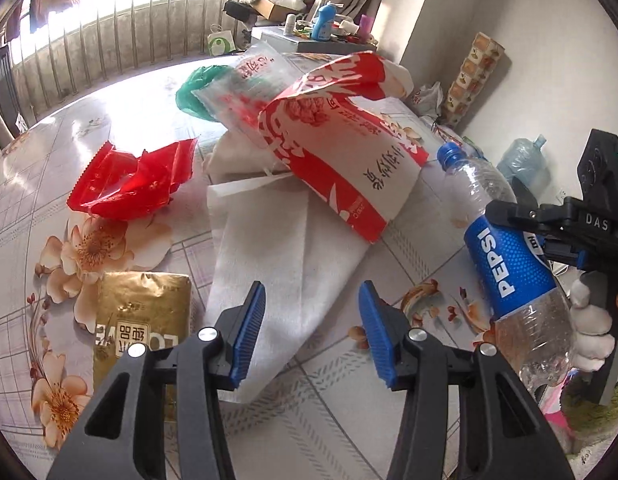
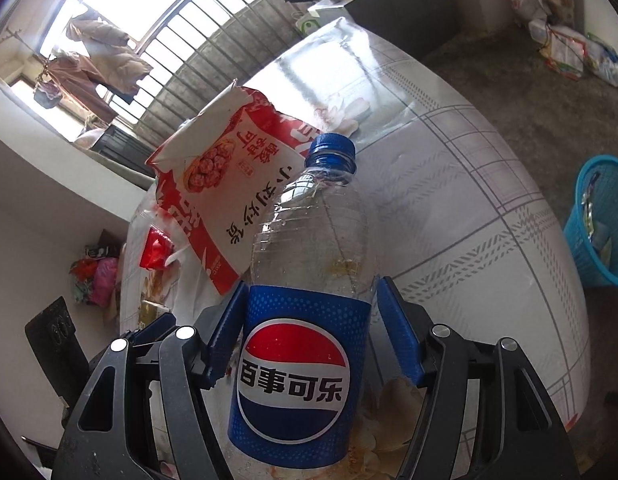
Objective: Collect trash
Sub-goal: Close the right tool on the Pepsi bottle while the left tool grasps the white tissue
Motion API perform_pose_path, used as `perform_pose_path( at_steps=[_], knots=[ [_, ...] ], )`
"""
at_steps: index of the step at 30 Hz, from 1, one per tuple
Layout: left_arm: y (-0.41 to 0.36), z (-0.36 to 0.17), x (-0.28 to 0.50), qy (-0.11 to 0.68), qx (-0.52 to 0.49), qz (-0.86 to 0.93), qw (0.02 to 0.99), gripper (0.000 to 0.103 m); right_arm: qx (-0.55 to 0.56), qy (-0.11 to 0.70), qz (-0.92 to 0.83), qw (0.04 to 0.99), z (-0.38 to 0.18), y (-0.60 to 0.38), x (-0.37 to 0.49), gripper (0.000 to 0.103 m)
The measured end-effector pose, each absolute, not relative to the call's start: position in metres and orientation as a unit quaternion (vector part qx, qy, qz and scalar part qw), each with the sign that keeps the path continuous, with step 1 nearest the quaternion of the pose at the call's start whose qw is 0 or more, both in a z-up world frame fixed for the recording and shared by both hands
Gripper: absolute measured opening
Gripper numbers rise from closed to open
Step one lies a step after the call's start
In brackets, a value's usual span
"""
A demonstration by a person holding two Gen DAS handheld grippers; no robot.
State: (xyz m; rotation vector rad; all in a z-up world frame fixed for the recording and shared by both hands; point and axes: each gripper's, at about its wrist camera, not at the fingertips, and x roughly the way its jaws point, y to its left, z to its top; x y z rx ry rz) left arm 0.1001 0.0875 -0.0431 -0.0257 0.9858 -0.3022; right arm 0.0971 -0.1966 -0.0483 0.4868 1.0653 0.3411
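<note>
While the right gripper (image 2: pixel 309 340) pinches a Pepsi bottle (image 2: pixel 305 320) by its blue label, one pad on each side, the bottle hangs lifted off the table (image 2: pixel 489 208), cap tilted up and away. It is clear plastic and looks empty or nearly so.

Seen from the left wrist, that same bottle (image 1: pixel 513 264) sits at the right of the frame, clamped in the right gripper (image 1: pixel 509 216), with a white-gloved hand (image 1: pixel 589 320) on the handle below it. The left gripper (image 1: pixel 311 332) holds nothing — its jaws stand partly spread above a white bag (image 1: pixel 277 260) lying flat on the flowered tablecloth.

The step in hand, as I judge it, is carrying the bottle to the bin. A blue basket (image 2: pixel 601 220) stands on the floor at the far right of the right-wrist view, well apart from the table; paper or wrapper scraps show inside it, though what exactly they are I cannot tell. The next move calls for swinging the bottle over that rim before letting go.

More trash waits on the table: a red-and-white snack bag (image 1: pixel 341 160) propped open over the white bag, a crumpled red wrapper (image 1: pixel 137 184) to its left, a gold packet (image 1: pixel 145 320) just beside the left jaw, and a green bag (image 1: pixel 197 88) behind. What the snack bag holds cannot be seen.
</note>
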Motion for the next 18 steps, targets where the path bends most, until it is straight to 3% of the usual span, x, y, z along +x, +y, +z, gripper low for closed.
perform_pose_path(
  at_steps=[8, 10, 12, 18],
  knots=[
    [0.062, -0.056, 0.105, 0.453, 0.102, -0.130, 0.876, 0.046, 0.236, 0.495, 0.159, 0.821, -0.049, -0.201, 0.094, 0.062],
    [0.063, -0.054, 0.109, 0.454, 0.099, -0.122, 0.877, 0.020, 0.238, 0.492, 0.162, 0.821, -0.049, -0.202, 0.094, 0.061],
    [0.062, -0.053, 0.112, 0.458, 0.094, -0.121, 0.876, 0.005, 0.239, 0.491, 0.164, 0.822, -0.049, -0.203, 0.093, 0.061],
    [0.061, -0.049, 0.084, 0.501, 0.020, -0.187, 0.845, 0.002, 0.229, 0.494, 0.169, 0.822, -0.048, -0.204, 0.090, 0.061]
  ],
)
